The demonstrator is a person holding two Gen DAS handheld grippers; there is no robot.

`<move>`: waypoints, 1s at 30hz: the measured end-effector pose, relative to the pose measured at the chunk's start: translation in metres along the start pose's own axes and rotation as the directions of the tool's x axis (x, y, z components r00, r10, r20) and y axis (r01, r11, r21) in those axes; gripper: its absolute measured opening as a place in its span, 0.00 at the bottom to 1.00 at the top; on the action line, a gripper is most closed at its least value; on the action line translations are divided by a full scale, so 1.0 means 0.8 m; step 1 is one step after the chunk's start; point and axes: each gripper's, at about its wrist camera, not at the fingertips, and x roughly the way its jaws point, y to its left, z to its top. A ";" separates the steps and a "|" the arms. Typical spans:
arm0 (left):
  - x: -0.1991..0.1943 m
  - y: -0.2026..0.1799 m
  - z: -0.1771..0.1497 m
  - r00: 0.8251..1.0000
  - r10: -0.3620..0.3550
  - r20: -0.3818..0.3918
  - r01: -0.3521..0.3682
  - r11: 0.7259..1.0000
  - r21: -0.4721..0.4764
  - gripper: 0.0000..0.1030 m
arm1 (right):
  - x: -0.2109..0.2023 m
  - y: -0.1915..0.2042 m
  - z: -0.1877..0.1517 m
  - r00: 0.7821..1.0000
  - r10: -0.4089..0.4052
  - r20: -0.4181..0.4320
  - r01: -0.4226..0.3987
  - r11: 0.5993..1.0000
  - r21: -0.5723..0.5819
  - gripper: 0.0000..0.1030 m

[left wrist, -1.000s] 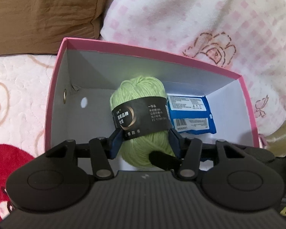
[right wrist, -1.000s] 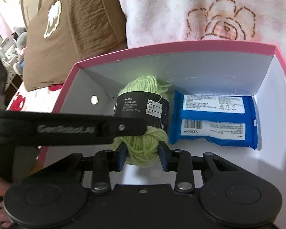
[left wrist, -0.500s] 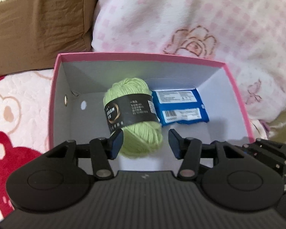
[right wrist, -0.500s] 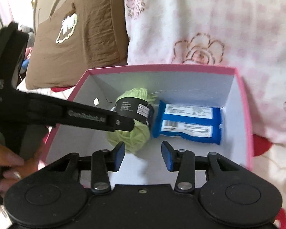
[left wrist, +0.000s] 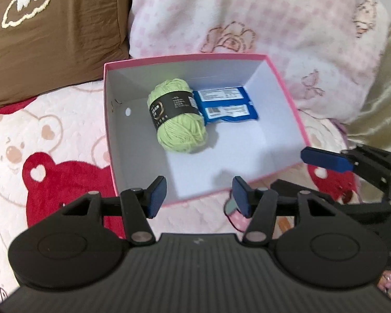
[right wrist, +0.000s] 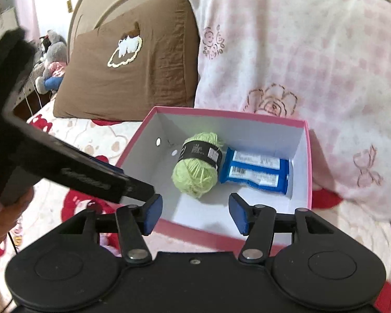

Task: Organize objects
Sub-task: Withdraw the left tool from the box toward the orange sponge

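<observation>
The left tool (left wrist: 199,194) has just been opening and stands spread with nothing between its pads, near the front rim of the pink box (left wrist: 284,88) on the bed. Inside, the green yarn (left wrist: 178,116) lies touching the blue packet (left wrist: 225,104), probably placed together to save room. The right tool (right wrist: 195,215) has also just been opening and is empty; the label print is too small to read.

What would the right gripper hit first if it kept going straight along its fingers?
Probably the white floor of the pink box, just past its near rim. The right gripper is open and empty; the green yarn ball lies further in, though depth is uncertain.
</observation>
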 end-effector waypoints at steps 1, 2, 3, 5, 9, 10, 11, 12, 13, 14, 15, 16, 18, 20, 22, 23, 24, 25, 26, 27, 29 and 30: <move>-0.008 -0.001 -0.004 1.000 -0.006 0.006 0.006 1.000 0.004 0.57 | -0.006 0.001 -0.001 1.000 0.002 -0.004 -0.002 1.000 0.007 0.60; -0.016 -0.002 -0.007 1.000 -0.010 0.013 0.010 1.000 0.009 0.58 | -0.012 0.003 -0.003 1.000 0.000 -0.003 0.000 1.000 0.005 0.60; -0.023 -0.003 -0.011 1.000 -0.011 0.022 0.010 1.000 0.012 0.61 | -0.018 0.006 -0.005 1.000 -0.006 0.003 0.006 1.000 -0.003 0.60; -0.033 -0.001 -0.018 0.999 -0.022 0.025 0.021 1.000 0.012 0.66 | -0.028 0.010 -0.009 1.000 -0.026 0.010 0.026 1.000 -0.013 0.69; -0.046 0.004 -0.032 0.999 -0.034 0.002 0.034 0.999 0.005 0.74 | -0.042 0.017 -0.016 1.000 -0.023 0.010 0.023 0.999 -0.031 0.86; -0.049 0.004 -0.035 1.000 -0.027 0.004 0.027 1.000 0.010 0.78 | -0.044 0.018 -0.018 1.000 -0.024 0.007 0.025 0.999 -0.033 0.86; -0.052 0.005 -0.038 1.000 -0.022 0.009 0.022 1.000 0.013 0.80 | -0.047 0.019 -0.021 1.000 -0.026 0.009 0.027 0.999 -0.029 0.86; -0.057 0.004 -0.041 1.000 -0.018 0.014 0.018 1.000 0.020 0.83 | -0.050 0.020 -0.023 1.000 -0.025 0.010 0.025 0.999 -0.025 0.87; -0.061 0.004 -0.043 1.000 -0.017 0.017 0.016 0.999 0.029 0.86 | -0.053 0.021 -0.025 1.000 -0.027 0.011 0.027 0.999 -0.021 0.88; -0.065 0.004 -0.046 1.000 -0.013 0.022 0.013 0.999 0.037 0.87 | -0.057 0.022 -0.026 0.999 -0.032 0.016 0.033 0.999 -0.017 0.89; -0.070 0.004 -0.048 1.000 -0.011 0.027 0.010 0.999 0.043 0.91 | -0.061 0.024 -0.028 0.999 -0.036 0.021 0.036 0.999 -0.013 0.89; -0.074 0.003 -0.051 0.999 -0.011 0.034 0.009 0.999 0.052 0.93 | -0.065 0.025 -0.029 0.999 -0.036 0.023 0.036 0.999 -0.011 0.90; -0.082 0.003 -0.055 0.999 -0.008 0.042 0.006 0.999 0.054 0.94 | -0.073 0.027 -0.032 0.999 -0.042 0.026 0.042 0.999 -0.004 0.91; -0.089 0.003 -0.062 0.999 -0.010 0.048 0.007 0.998 0.057 0.97 | -0.081 0.030 -0.035 0.998 -0.050 0.037 0.050 0.999 0.003 0.92; -0.094 0.002 -0.070 0.999 -0.018 0.045 0.015 0.998 0.062 0.98 | -0.089 0.033 -0.039 0.998 -0.055 0.043 0.055 0.998 0.014 0.92; -0.096 0.002 -0.074 0.999 -0.023 0.041 0.020 0.998 0.064 0.98 | -0.093 0.035 -0.041 0.998 -0.056 0.041 0.055 0.998 0.022 0.92; -0.097 0.001 -0.078 0.999 -0.028 0.034 0.026 0.998 0.065 0.98 | -0.096 0.036 -0.042 0.998 -0.054 0.038 0.052 0.998 0.030 0.93; -0.100 0.001 -0.082 0.999 -0.032 0.032 0.030 0.997 0.065 0.98 | -0.099 0.037 -0.044 0.998 -0.049 0.034 0.048 0.998 0.040 0.93; -0.102 0.001 -0.086 0.999 -0.035 0.031 0.033 0.997 0.065 0.98 | -0.101 0.039 -0.047 0.999 -0.041 0.024 0.040 0.998 0.050 0.93; -0.105 0.001 -0.090 0.999 -0.037 0.029 0.035 0.997 0.063 0.98 | -0.103 0.040 -0.049 0.999 -0.034 0.013 0.033 0.998 0.060 0.93; -0.110 0.001 -0.097 0.999 -0.037 0.029 0.035 0.998 0.060 0.98 | -0.107 0.044 -0.055 0.999 -0.033 0.006 0.032 0.997 0.070 0.93; -0.113 0.001 -0.100 0.999 -0.039 0.029 0.037 0.997 0.063 0.98 | -0.110 0.048 -0.058 0.999 -0.035 0.003 0.035 0.997 0.066 0.93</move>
